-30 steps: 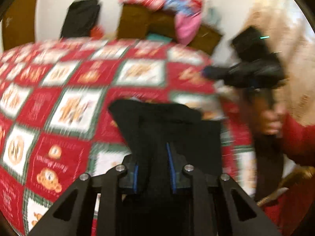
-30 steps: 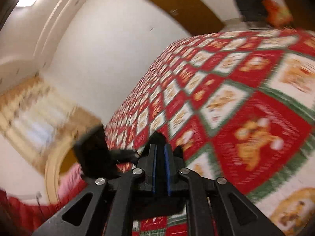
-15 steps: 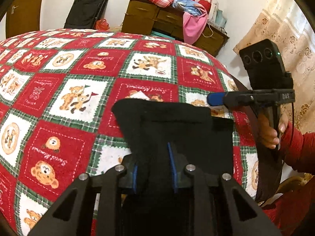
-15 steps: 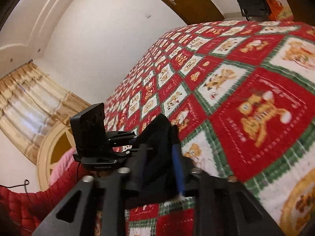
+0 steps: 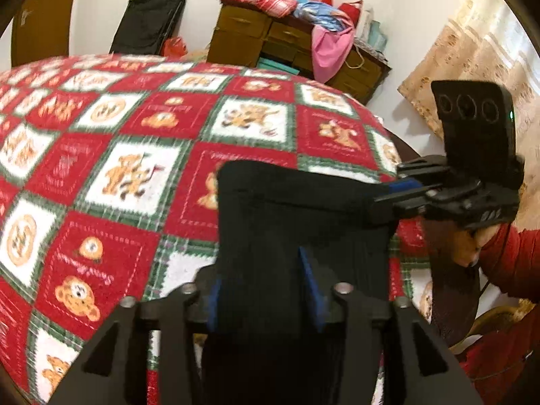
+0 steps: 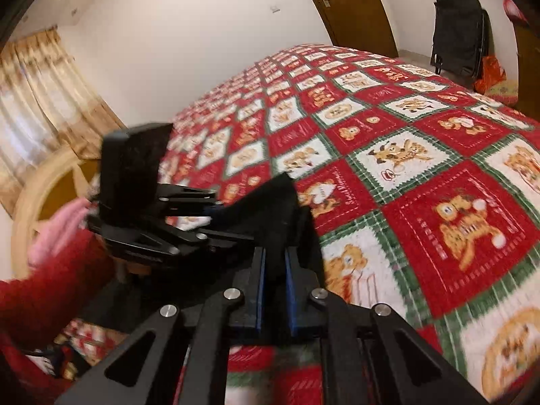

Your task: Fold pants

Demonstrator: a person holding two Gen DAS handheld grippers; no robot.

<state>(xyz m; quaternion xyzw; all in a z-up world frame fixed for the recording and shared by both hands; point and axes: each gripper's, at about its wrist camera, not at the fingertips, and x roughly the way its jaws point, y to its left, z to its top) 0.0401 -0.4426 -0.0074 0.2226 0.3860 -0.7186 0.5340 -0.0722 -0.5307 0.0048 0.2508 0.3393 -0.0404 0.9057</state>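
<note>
**Black pants, mid-fold, on patterned bedspread**

Since half a second before: right gripper (image 6: 275, 271) had swung from standing clear beside the cloth to the right-hand corner of the pants' (image 5: 297, 222) far edge; its jaws had just been closing and were nearly together, clamped on a peak of the black cloth. Left gripper (image 5: 260, 292) had kept its place; its jaws had just been opening and stood half apart, cloth lying between the blue pads, which no longer visibly pressed on it.

Location: pants lay as a dark, roughly square fold on the red-and-green bedspread (image 5: 135, 182), near the bed's edge by the person's red sleeve (image 5: 506, 256).

Relation: folded stack ran straight ahead of the left gripper, its far hem lying crosswise; the right gripper held that hem's right end. Judged: the right hand alone controlled the cloth, so the next fold would hinge on that corner.

Background: wooden dresser (image 5: 270, 40), black suitcase (image 5: 148, 20).
</note>
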